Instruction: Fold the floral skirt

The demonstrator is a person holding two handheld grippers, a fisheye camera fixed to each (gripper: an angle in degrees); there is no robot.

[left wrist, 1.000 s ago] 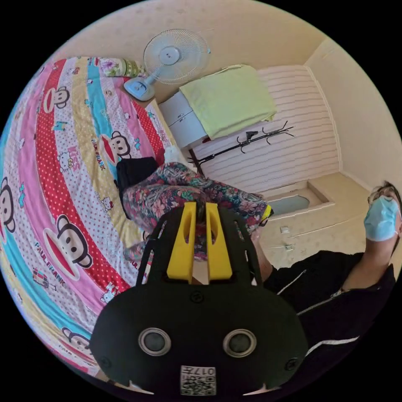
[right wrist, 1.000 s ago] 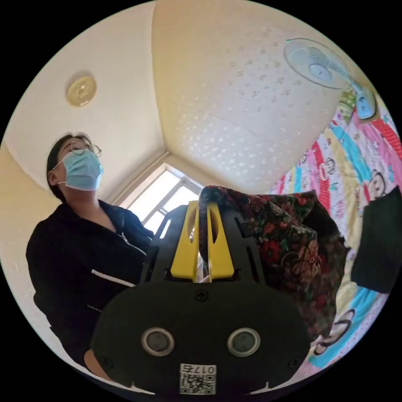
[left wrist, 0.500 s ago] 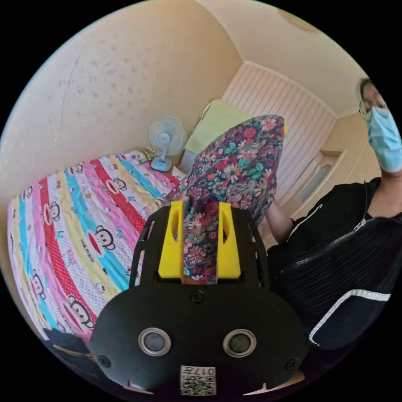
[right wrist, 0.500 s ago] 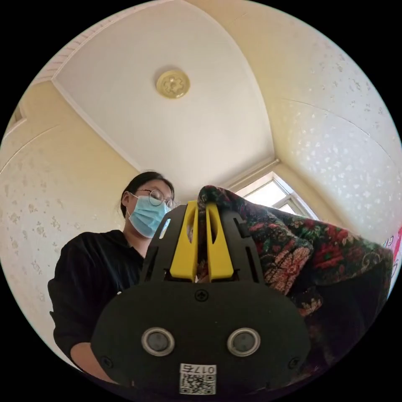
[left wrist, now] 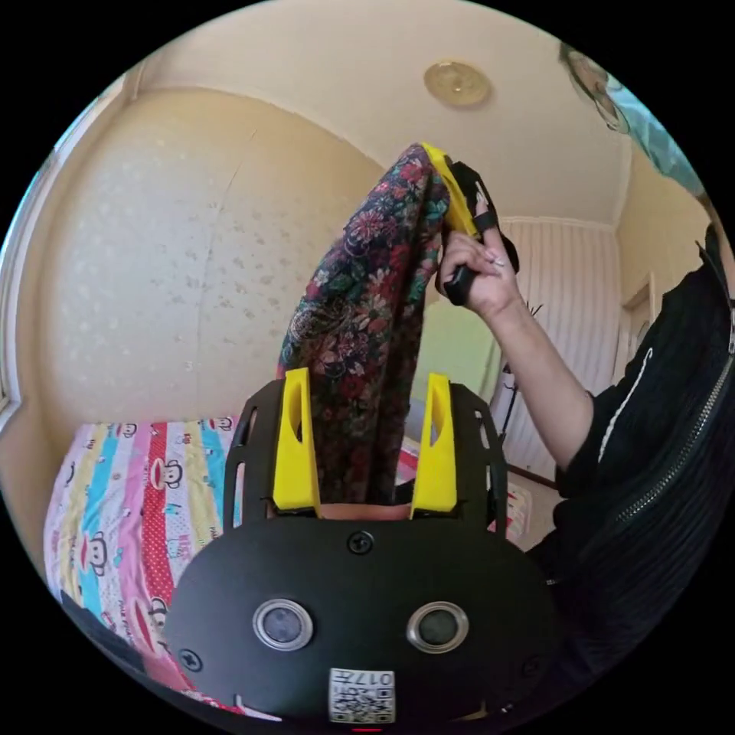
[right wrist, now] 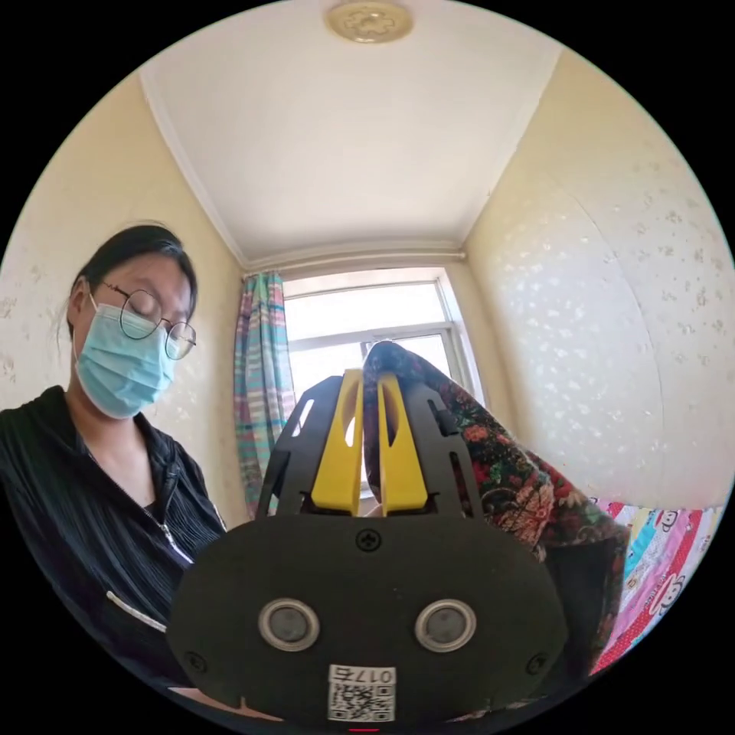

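Observation:
The floral skirt (left wrist: 367,306) hangs in the air as a long bunched strip above the bed. Its top end is pinched in my right gripper (left wrist: 458,200), which a hand (left wrist: 481,268) holds high near the ceiling. In the right gripper view, my right gripper (right wrist: 370,375) has its yellow jaws shut on a fold of the skirt (right wrist: 521,490), which drapes off to the right. My left gripper (left wrist: 366,377) is open, its jaws wide apart. The skirt's lower part passes loosely between them without being pressed.
Below lies the bed with a striped cartoon-monkey sheet (left wrist: 115,498), also at the lower right of the right gripper view as the sheet (right wrist: 666,551). The person in a black jacket (right wrist: 99,490) stands close. A window (right wrist: 367,321) and curtain (right wrist: 260,383) are behind.
My left gripper's jaws have spread and let go of the skirt. The right gripper has lifted its end high, so the skirt now hangs down. Both cameras have tilted up.

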